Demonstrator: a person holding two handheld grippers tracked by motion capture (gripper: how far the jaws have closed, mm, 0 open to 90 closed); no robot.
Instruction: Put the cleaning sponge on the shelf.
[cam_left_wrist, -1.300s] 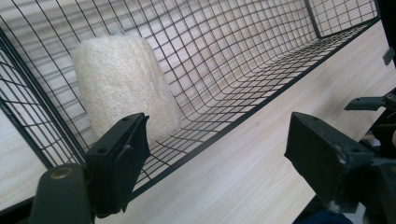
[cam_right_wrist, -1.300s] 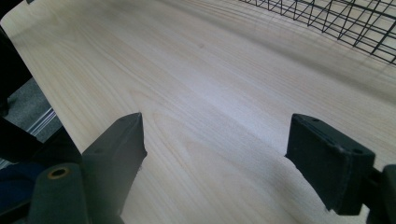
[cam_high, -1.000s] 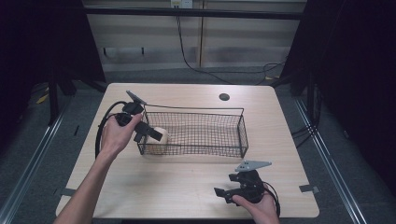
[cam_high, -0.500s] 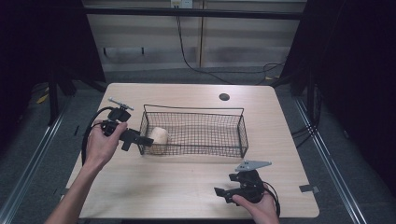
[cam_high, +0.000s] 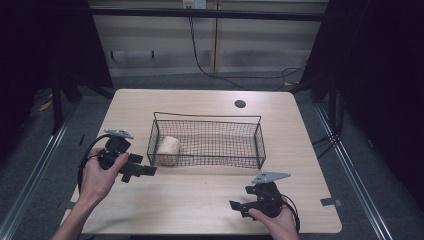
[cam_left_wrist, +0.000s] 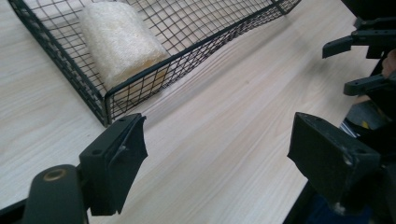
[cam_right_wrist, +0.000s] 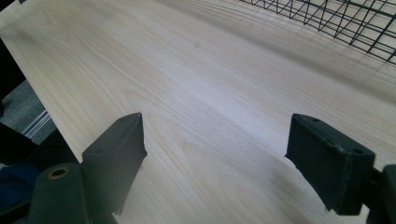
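A black wire basket (cam_high: 207, 142) stands mid-table on the pale wooden table (cam_high: 200, 200), and a cream loofah-like sponge roll (cam_high: 168, 148) lies inside at its left end. The left gripper (cam_high: 142, 171) hangs just outside the basket's near-left corner, jaws spread wide and empty, close to the roll but separated by the mesh. The right gripper (cam_high: 237, 207) sits at the near right edge, well apart from the roll, jaws likewise wide and empty.

2 black grippers (cam_high: 137, 170) (cam_high: 239, 206) with grey 3-cornered plates, looping black cables.
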